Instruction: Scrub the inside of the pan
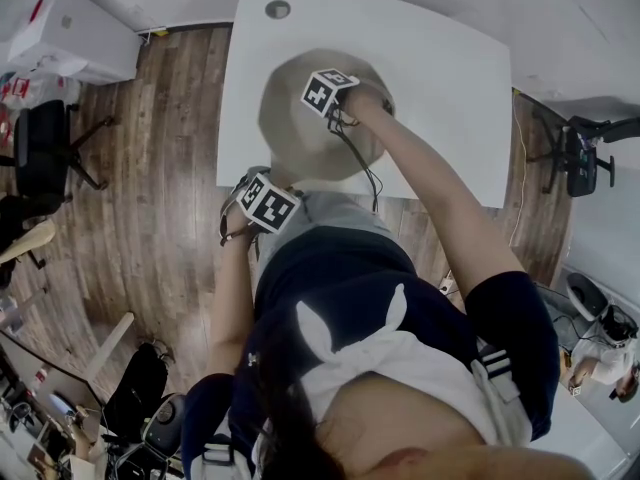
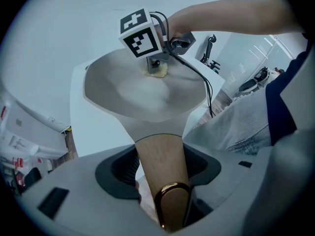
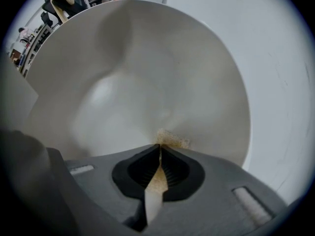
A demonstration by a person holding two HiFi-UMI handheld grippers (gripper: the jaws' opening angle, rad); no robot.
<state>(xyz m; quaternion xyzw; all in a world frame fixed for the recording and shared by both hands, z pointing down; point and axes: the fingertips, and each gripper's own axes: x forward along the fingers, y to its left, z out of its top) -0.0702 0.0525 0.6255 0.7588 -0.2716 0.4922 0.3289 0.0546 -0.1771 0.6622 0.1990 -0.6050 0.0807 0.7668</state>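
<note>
A pale beige pan (image 1: 305,128) sits on the white table (image 1: 440,78). Its wooden handle (image 2: 162,173) with a brass end loop runs between the jaws of my left gripper (image 2: 160,168), which is shut on it at the table's near edge. My right gripper (image 3: 160,149) points down into the pan bowl (image 3: 133,87) and is shut on a thin yellowish sponge (image 3: 170,139) pressed against the inner surface. From the left gripper view, the sponge (image 2: 156,72) shows under the right gripper's marker cube (image 2: 141,32), toward the far side of the bowl (image 2: 142,95).
The table has a round cable hole (image 1: 278,9) at its far left. Wooden floor (image 1: 160,218) lies to the left with a black office chair (image 1: 45,153) and white boxes (image 1: 75,33). Another chair (image 1: 585,148) stands at the right. A cable (image 2: 204,82) trails from the right gripper.
</note>
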